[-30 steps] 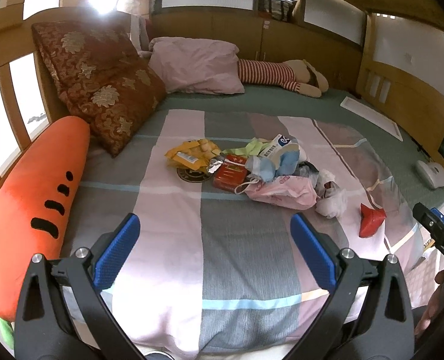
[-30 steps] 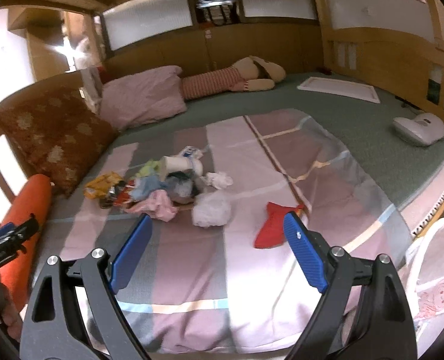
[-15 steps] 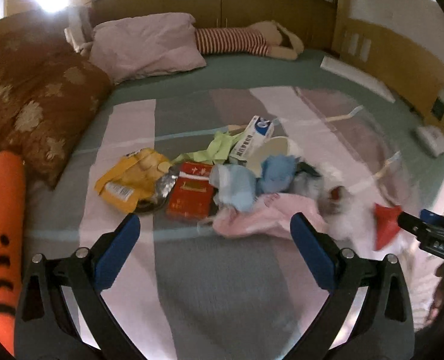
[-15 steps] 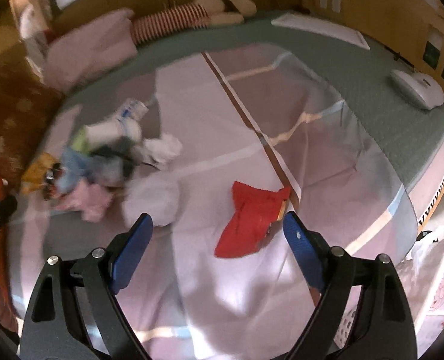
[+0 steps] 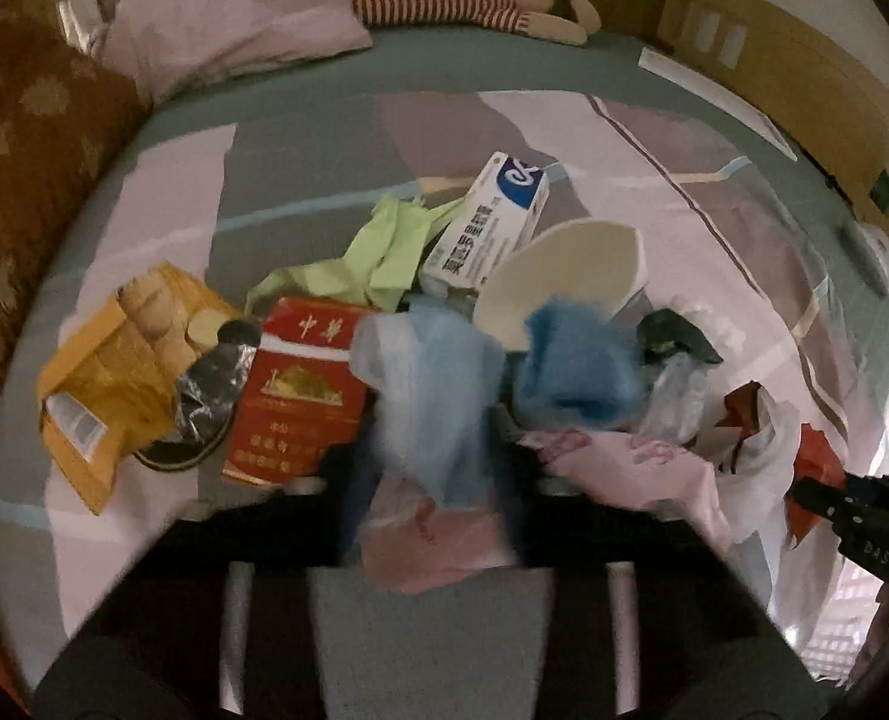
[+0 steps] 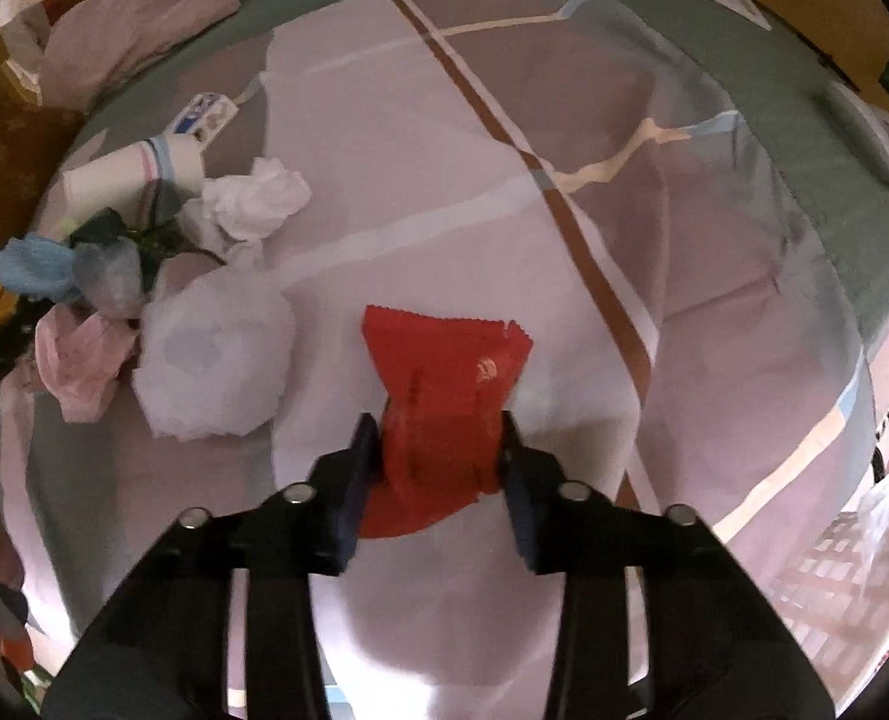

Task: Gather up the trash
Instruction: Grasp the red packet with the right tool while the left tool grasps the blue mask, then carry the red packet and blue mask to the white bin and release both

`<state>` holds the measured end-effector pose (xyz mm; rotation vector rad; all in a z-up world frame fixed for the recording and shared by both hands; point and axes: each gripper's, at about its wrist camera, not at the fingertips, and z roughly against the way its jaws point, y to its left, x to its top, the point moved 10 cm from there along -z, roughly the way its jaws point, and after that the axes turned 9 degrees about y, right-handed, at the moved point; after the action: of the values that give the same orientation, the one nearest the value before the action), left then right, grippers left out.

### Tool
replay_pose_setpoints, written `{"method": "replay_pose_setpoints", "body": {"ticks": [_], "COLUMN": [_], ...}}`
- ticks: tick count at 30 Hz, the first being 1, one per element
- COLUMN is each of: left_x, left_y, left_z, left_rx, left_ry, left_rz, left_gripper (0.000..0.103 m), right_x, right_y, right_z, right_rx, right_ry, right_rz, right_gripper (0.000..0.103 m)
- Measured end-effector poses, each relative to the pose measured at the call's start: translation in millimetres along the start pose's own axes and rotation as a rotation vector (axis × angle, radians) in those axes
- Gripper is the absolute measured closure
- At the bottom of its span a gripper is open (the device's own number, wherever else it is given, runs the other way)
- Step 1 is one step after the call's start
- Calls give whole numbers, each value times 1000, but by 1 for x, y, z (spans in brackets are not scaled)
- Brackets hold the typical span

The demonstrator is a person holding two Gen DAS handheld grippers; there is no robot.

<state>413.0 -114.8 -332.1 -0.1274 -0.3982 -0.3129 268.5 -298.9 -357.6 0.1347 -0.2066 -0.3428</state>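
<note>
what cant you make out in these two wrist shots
- Left wrist view: left gripper fingers, motion-blurred and covered by the pale blue bag they are closing on.
- Right wrist view: red wrapper print, too small; its near end sits behind the fingers.
- Left wrist view: right gripper, cut off by the edge.

Left gripper (image 5: 432,474): you point it steeply down at the bed; its jaws are closing.
Left fingers (image 5: 348,498): dark and blurred, one on each side of a pale blue and pink bag (image 5: 438,420), already touching it.
Right gripper (image 6: 441,450): you point it steeply down as well; its jaws are closing.
Right fingers (image 6: 357,468): the blue pads press both sides of a red wrapper (image 6: 444,396), which bunches between them.
Right gripper from the left camera: its dark body shows at the right edge, low over the bed.
Your hands: I cannot make them out clearly in either view.
</note>
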Motion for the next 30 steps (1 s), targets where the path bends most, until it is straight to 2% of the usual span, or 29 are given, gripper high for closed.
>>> {"method": "replay_pose_setpoints", "body": {"ticks": [2, 4, 8, 11, 14, 16, 18, 21, 30], "left_x": [3, 9, 8, -13, -53, -80, -105, -127, -131], "left_y": [4, 7, 12, 16, 20, 23, 27, 33, 28], "left_z": [12, 45, 126, 202, 237, 240, 232, 225, 217], "left_rx": [-27, -64, -37, -22, -12, 39, 90, 92, 99], "left_ry": [-32, -103, -262, -401, -466, -472, -443, -407, -383], "left_rz": [26, 44, 36, 52, 93, 112, 127, 157, 152], "left_gripper": [84, 84, 84, 84, 84, 84, 84, 83, 82], "right_x": [2, 5, 4, -8, -27, -35, -45, -58, -59], "right_y": [6, 15, 38, 58, 76, 81, 84, 91, 96], "right_z": [11, 35, 90, 135, 160, 170, 183, 190, 176], "right_rx": [29, 73, 156, 209, 188, 168, 143, 156, 141], "right_ry": [-36, -120, -312, -461, -545, -580, -632, -655, -615], "right_rz": [4, 24, 78, 145, 211, 237, 254, 269, 288], "right_gripper": [75, 75, 75, 76, 76, 76, 76, 76, 75]}}
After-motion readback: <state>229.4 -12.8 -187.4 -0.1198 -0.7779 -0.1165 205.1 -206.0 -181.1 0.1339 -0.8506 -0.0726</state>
